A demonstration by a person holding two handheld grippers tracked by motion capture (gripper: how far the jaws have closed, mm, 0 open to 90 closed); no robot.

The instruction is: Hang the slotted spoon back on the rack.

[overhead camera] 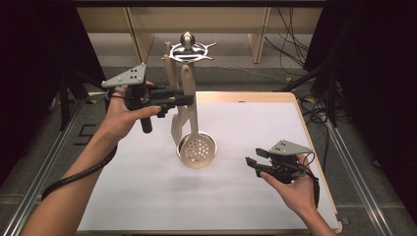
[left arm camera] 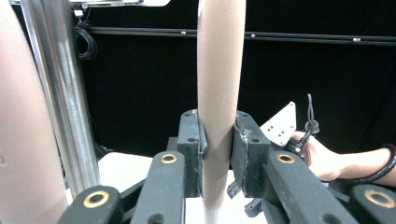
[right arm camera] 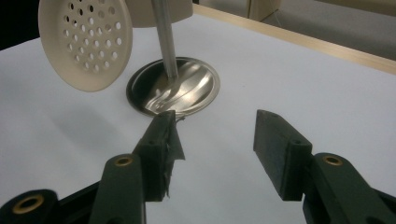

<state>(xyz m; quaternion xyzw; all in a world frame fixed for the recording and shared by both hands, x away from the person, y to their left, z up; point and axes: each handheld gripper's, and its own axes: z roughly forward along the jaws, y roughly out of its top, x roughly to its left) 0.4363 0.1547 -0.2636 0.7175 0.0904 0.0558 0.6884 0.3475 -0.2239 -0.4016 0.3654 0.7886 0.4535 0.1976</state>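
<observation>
Landmark: the steel utensil stand (overhead camera: pixel 188 48) at the far edge of the white tabletop (overhead camera: pixel 147 196), its round base (right arm camera: pixel 173 91) resting on the sheet and its post (left arm camera: pixel 63 93) rising to a hook ring on top.

My left hand-held gripper (overhead camera: pixel 184 100) is raised level with the stand's post, just in front of it. Jaws closed onto the beige handle (left arm camera: pixel 218 70) of the slotted skimmer (overhead camera: pixel 196 150); in the left gripper view the handle stands upright, pinched between both pads. My left hand (overhead camera: pixel 123 115) wraps the grip left of the stand.

Skimmer: handle runs up beside the post, perforated round head (right arm camera: pixel 86 42) hangs low over the stand's base, just above the tabletop. Cannot tell whether its top end sits on a hook. A second beige utensil (overhead camera: pixel 170 71) hangs on the stand behind it.

My right hand-held gripper (overhead camera: pixel 252 162) sits low, well right of the stand and nearer me, pointing toward the base. Jaws spread wide, nothing between them. Right hand (overhead camera: pixel 290 187) holds it just above the tabletop.
</observation>
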